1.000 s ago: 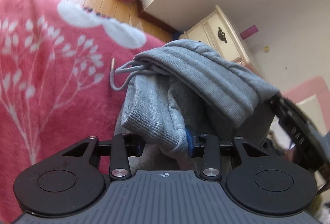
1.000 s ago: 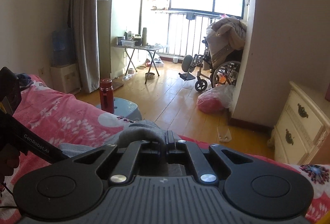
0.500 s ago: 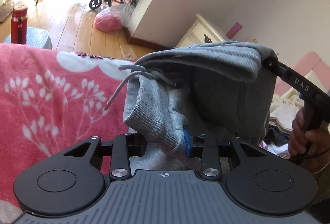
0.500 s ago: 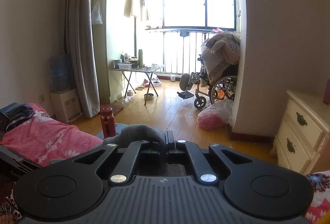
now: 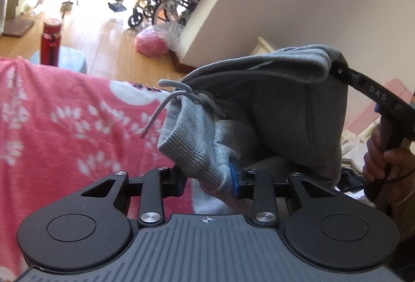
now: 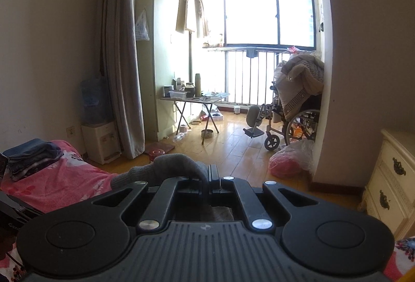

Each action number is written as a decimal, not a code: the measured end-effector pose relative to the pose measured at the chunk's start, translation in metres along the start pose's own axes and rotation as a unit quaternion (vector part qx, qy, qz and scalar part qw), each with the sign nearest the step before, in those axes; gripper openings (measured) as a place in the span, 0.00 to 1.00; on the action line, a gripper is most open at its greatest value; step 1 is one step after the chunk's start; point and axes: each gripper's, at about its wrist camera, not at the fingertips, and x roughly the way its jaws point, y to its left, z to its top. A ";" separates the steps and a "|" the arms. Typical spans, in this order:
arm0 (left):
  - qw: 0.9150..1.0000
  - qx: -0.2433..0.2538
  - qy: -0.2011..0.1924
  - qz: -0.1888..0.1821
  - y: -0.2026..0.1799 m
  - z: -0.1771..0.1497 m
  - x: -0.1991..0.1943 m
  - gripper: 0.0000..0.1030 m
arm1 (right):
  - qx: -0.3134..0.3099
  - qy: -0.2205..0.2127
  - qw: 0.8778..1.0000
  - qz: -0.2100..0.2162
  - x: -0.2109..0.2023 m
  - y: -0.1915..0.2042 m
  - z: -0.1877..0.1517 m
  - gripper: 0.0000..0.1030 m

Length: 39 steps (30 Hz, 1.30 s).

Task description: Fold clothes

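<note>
Daylight enters through the large sliding glass window (image 6: 268,11) at the far wall and is overexposed: the panes read as pure white with no outside detail. The glossy wooden plank floor (image 6: 234,144) carries strong glare below the window; in the left wrist view the same floor (image 5: 85,30) is washed out toward the top left corner. The grey ribbed knit garment (image 5: 285,110) is lit from above, with its underside in soft shadow. The pink floral blanket (image 5: 64,126) shows slight motion blur. Both fisheye views bend straight lines near the edges and darken in the corners. The near black housings are dim and slightly soft.
</note>
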 end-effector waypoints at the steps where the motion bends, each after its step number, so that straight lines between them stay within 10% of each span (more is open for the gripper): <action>1: 1.000 0.000 -0.005 0.007 0.003 0.000 -0.006 0.30 | -0.003 0.001 1.000 0.009 0.003 0.003 0.004 0.03; 14: 0.984 -0.096 -0.077 0.132 0.066 -0.005 -0.115 0.18 | -0.057 0.091 0.973 0.203 0.114 0.095 0.074 0.03; 25: 0.927 -0.239 -0.126 0.261 0.145 -0.051 -0.216 0.16 | -0.063 0.229 0.917 0.321 0.254 0.242 0.081 0.03; 39: 0.862 -0.348 -0.120 0.350 0.226 -0.116 -0.285 0.16 | -0.016 0.351 0.858 0.375 0.394 0.380 -0.001 0.03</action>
